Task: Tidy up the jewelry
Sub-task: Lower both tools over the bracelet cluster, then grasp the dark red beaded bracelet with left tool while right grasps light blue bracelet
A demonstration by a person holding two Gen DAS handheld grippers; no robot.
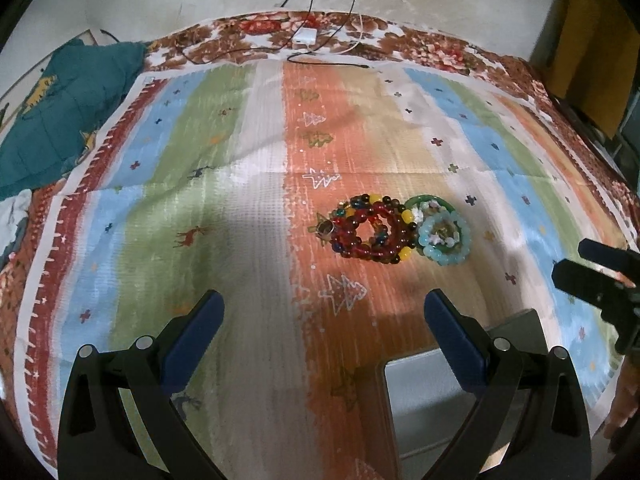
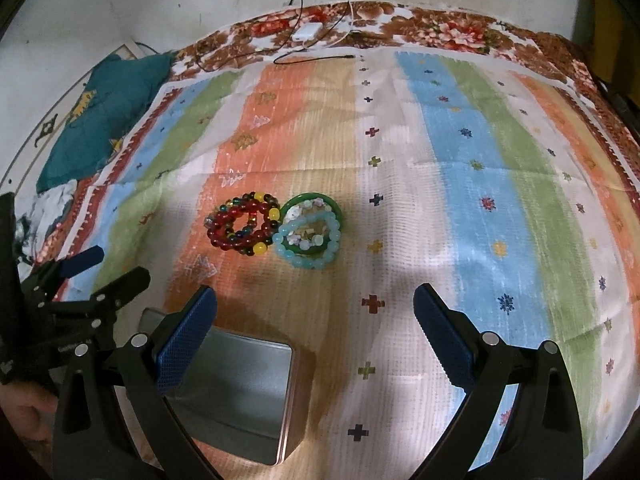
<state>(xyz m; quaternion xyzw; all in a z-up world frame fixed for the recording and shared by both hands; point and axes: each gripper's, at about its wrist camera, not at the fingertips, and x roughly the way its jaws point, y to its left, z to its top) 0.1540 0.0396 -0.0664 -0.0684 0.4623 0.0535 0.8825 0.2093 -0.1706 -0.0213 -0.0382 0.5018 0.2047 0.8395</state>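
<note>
A pile of jewelry lies on the striped cloth: dark red beaded bracelets [image 1: 370,232] [image 2: 242,226] with yellow beads, a green bangle [image 1: 432,202] [image 2: 310,200], and a pale blue beaded bracelet [image 1: 444,238] [image 2: 310,246]. An open square metal tin [image 2: 240,384] [image 1: 432,400] stands empty nearer than the pile. My left gripper [image 1: 324,320] is open, short of the pile, with nothing between its fingers. My right gripper [image 2: 316,312] is open too, its left finger over the tin's edge, the pile ahead and slightly left.
The striped mat [image 1: 240,200] covers a floral cloth [image 2: 440,28]. A teal cloth [image 1: 68,100] lies at the far left. Cables and a white adapter [image 1: 304,36] lie at the far edge. A hand [image 2: 24,412] holds the left gripper.
</note>
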